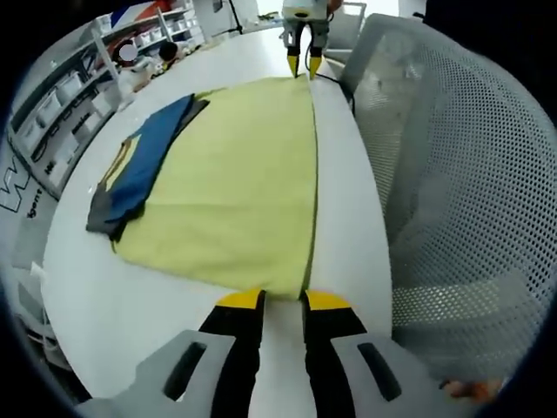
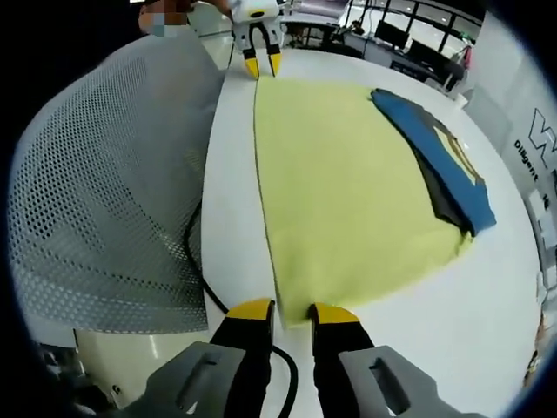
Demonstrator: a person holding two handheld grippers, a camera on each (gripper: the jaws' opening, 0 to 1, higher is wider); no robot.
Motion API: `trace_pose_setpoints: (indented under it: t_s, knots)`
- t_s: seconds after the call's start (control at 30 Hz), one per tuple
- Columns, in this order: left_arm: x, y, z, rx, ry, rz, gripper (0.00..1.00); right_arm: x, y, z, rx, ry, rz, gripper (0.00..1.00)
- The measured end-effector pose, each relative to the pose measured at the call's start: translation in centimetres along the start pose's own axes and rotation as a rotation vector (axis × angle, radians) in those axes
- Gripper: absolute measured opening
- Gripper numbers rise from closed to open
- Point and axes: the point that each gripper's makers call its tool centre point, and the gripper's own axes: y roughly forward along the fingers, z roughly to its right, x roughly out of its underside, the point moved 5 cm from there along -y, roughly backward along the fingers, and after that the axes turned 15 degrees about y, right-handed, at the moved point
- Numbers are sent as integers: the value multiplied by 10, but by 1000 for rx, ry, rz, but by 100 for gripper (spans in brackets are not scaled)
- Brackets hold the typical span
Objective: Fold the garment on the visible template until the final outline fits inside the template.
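A: Where's the garment?

B: Yellow-green cloth (image 1: 235, 183) lies flat on the white table (image 1: 104, 313), one long edge running along the table side nearest the grey mesh chair back (image 1: 452, 174). A folded blue and dark piece (image 1: 144, 161) lies on its far long edge, partly over it. No marked template outline that I can make out; it may be under the cloth.

A: Grippers?

B: One at each end of the chair-side edge. Left gripper (image 1: 283, 300): yellow tips parted a little, straddling the near corner of the cloth. I can't tell whether fabric is actually pinched. Right gripper (image 2: 291, 312): same narrow gap, tips at the opposite corner, grip also unclear. Each one shows small at the far end of the other's view.

A: So the step is?

B: My read: take both corners of that edge and carry it across toward the blue piece. Advice: confirm both jaws bite only the top layer before lifting. Raise both ends together, keep the edge taut and level, lay it parallel to the far edge. Go slow near the blue piece so it isn't dragged off the table. There's a black cable (image 2: 196, 261) by the table edge, so keep the right claw clear of it.
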Motion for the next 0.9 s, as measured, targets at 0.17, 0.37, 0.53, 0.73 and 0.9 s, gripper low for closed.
trace_pose_setpoints:
  t_s: [0.17,0.37,0.53,0.73,0.9]
  knots:
    - [-3,0,-1,-9,75,-17,22,-1,1,-1,-9,-32,-12,8]
    - [-4,2,1,10,74,-10,19,-2,1,1,-8,-47,-24,5]
    - [-4,4,0,30,50,2,13,-3,1,4,18,-48,-19,0]
    - [-4,7,-1,34,-79,12,5,-6,2,6,33,-39,-20,0]
    - [-4,6,-6,36,-242,18,3,-7,1,10,47,-15,-16,0]
